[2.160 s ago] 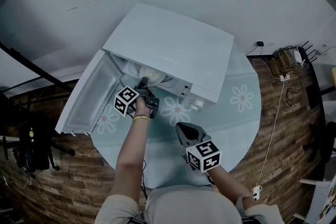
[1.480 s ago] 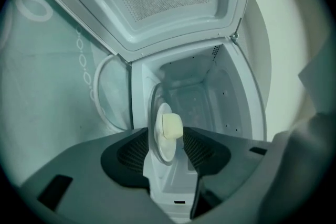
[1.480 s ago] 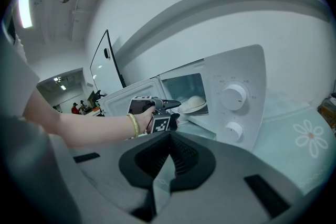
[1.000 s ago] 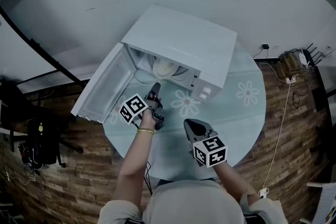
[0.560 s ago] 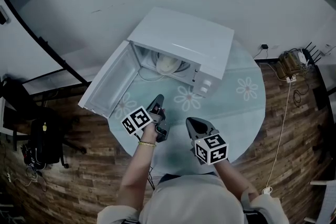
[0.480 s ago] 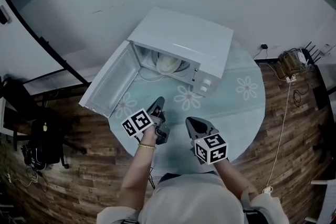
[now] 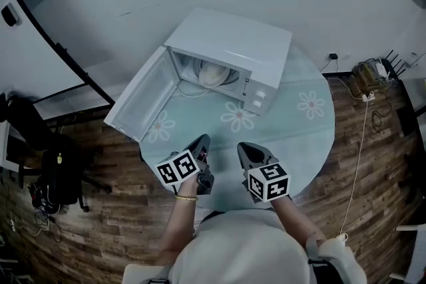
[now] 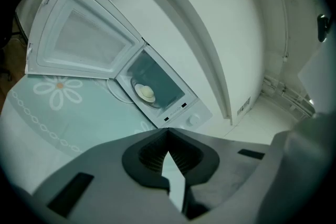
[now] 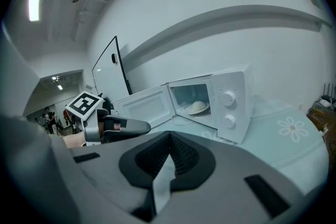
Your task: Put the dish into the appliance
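The white microwave [image 7: 229, 50] stands at the back of the round table [image 7: 299, 136] with its door [image 7: 143, 103] swung wide open to the left. The dish [image 7: 214, 75], pale and domed, sits inside the cavity on the turntable; it also shows in the left gripper view [image 8: 146, 93] and the right gripper view [image 9: 197, 107]. My left gripper [image 7: 202, 140] and right gripper [image 7: 243, 147] hover side by side near the table's front edge, well short of the microwave. Both are shut with nothing between their jaws [image 8: 168, 131] [image 9: 169, 136]. The left gripper [image 9: 142, 125] appears to the left in the right gripper view.
A light blue cloth with white flowers covers the table. The open door overhangs the table's left edge. A white wall runs behind the microwave. On the wooden floor stand a black stand [image 7: 46, 176] at the left and cables with a power strip [image 7: 369, 73] at the right.
My left gripper has drawn back from the microwave's opening to the table's front edge and its jaws have closed empty. The right gripper shifted slightly. The dish stays inside.
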Tool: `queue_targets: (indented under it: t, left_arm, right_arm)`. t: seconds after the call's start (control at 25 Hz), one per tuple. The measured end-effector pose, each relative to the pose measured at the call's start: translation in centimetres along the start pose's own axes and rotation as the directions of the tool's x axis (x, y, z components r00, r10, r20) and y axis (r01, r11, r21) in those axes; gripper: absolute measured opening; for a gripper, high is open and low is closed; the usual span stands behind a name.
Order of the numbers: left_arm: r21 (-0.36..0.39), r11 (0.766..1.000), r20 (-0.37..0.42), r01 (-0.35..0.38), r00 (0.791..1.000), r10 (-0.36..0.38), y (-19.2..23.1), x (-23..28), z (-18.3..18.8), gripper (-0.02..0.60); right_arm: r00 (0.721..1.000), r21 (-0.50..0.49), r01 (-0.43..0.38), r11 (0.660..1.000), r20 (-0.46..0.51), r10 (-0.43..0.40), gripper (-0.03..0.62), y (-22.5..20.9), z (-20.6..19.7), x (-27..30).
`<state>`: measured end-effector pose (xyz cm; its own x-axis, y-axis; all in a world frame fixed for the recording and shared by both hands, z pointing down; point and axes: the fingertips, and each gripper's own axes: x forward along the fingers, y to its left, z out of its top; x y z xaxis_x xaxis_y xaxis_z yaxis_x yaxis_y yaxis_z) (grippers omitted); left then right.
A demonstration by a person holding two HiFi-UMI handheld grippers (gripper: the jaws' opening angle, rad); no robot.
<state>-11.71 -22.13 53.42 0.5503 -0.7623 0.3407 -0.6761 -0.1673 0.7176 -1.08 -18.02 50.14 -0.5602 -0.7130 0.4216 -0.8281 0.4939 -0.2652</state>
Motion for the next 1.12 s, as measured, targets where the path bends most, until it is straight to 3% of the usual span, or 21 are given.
queue_targets:
  t: [0.64,1.12]
  left_arm:
    - [0.106,0.994,-0.065,-0.004,0.998,0.011,-1.5,-4.2,-3.1,0.014]
    - [0.089,0.996,-0.060,0.019,0.998,-0.014,-1.9,-4.2,-2.6,0.012]
  right_arm:
    - [1.000,-0.001,0.009,1.000,0.007,-0.009,0.006,1.1,-1.1,-2.1]
    - [1.000,-0.024,0.008,1.000,-0.004,-0.008,0.006,1.3,-0.9,-2.1]
